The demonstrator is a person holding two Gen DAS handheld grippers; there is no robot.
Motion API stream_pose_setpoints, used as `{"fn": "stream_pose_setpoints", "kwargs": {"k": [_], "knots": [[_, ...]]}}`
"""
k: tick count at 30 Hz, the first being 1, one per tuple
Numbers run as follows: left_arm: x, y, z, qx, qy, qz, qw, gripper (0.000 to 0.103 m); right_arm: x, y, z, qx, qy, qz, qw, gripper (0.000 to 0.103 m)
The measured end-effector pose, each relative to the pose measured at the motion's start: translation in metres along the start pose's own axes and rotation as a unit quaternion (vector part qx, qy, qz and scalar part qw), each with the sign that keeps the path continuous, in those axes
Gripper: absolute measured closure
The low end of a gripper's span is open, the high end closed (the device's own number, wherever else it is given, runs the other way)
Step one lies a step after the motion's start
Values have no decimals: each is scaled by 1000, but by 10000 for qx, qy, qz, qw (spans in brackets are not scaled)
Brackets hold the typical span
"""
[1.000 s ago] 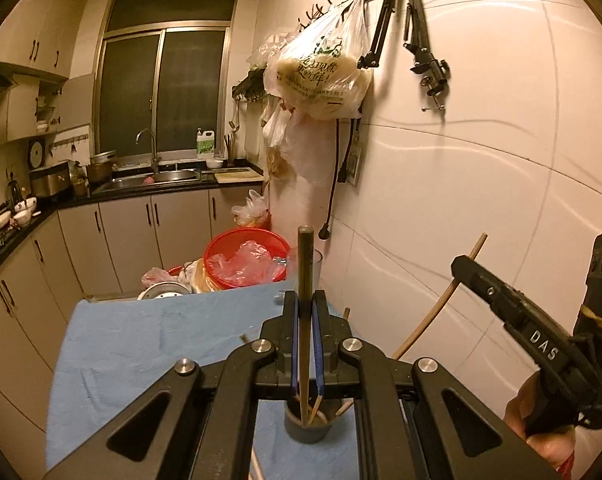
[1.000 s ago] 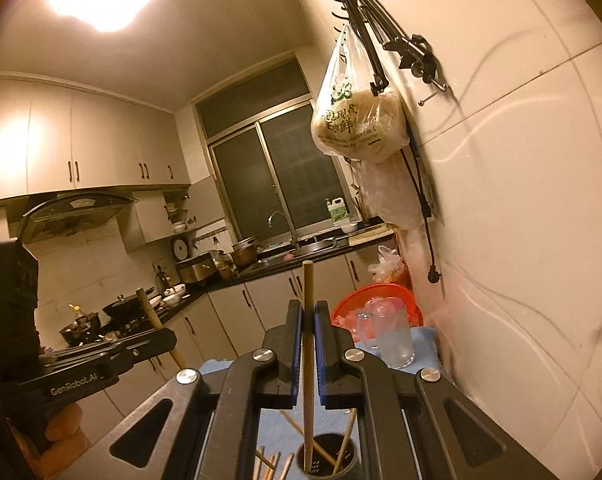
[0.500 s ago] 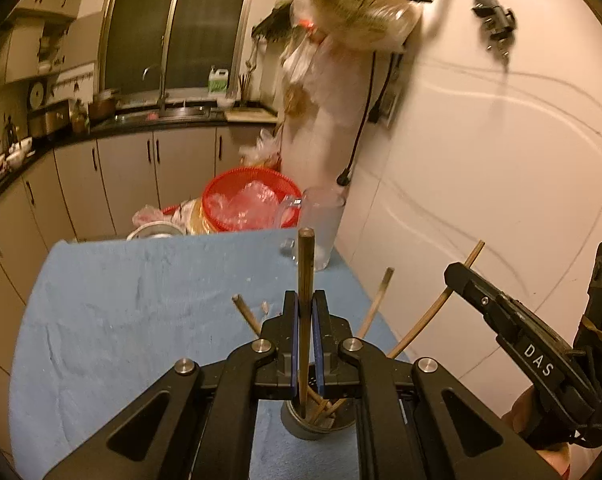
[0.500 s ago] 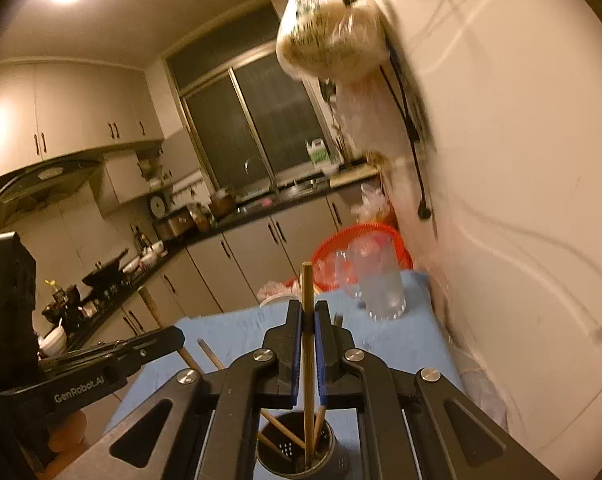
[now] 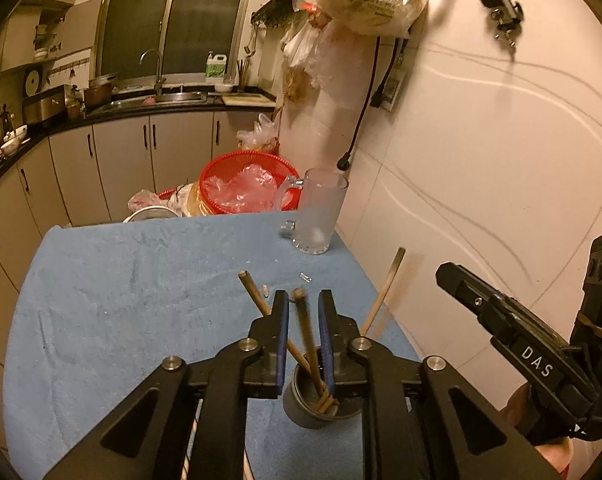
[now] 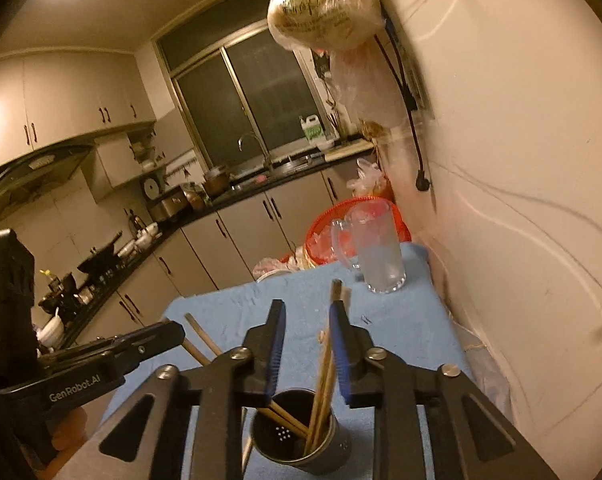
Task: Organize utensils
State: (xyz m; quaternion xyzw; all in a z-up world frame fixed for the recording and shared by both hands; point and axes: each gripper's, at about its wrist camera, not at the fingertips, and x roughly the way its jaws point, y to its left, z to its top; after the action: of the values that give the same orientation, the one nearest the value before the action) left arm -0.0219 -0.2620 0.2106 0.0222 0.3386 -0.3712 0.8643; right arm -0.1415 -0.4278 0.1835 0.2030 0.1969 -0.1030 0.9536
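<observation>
Where a second ago each gripper pinched a single upright chopstick between shut pads, both now stand with their jaws parted: the left gripper (image 5: 303, 300) has a clear gap either side of the stick (image 5: 307, 332) that leans loose between its fingers, and the right gripper (image 6: 305, 312) is spread wider, its released chopstick (image 6: 327, 350) tilted against the right pad rather than clamped. Both sticks have their lower ends inside the dark metal holder (image 5: 321, 404), which sits on the blue cloth (image 5: 121, 280) directly under the fingers, joined by others already fanned out of the cup (one pale stick (image 5: 383, 292) leans off toward the wall). The cameras have also tipped down since the earlier pictures, so the holder's perforated bottom (image 6: 287, 434) shows in the right wrist view. By my reading, this pair is delivered and the drop is complete; what remains is to back both grippers up and away without snagging the leaning sticks, which could lever the light cup over. Some thin pale lengths show below the left gripper's frame, possibly more chopsticks on the cloth, though they are too hidden to be sure. A frosted glass mug (image 5: 319, 212) stands well apart at the cloth's far edge.
</observation>
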Motion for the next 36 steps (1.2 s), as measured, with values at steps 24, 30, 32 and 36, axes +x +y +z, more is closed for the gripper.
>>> {"fn": "stream_pose_setpoints", "kwargs": {"k": [24,30,32,36], "knots": [[36,141,-105,-1092,1525,685,9799,86,30,60,-129,-259,2046,647,9764,77],[77,147,-129,-1058,2049,697,9705,83,69,86,-176,-659,2840,567,9549,72],[85,143,-131,-962,2124,726,9697,81,76,93,-189,-825,2978,517,9497,72],[101,137,-133,-718,2261,1050,9658,77,82,101,-198,-1065,3067,389,9450,68]]}}
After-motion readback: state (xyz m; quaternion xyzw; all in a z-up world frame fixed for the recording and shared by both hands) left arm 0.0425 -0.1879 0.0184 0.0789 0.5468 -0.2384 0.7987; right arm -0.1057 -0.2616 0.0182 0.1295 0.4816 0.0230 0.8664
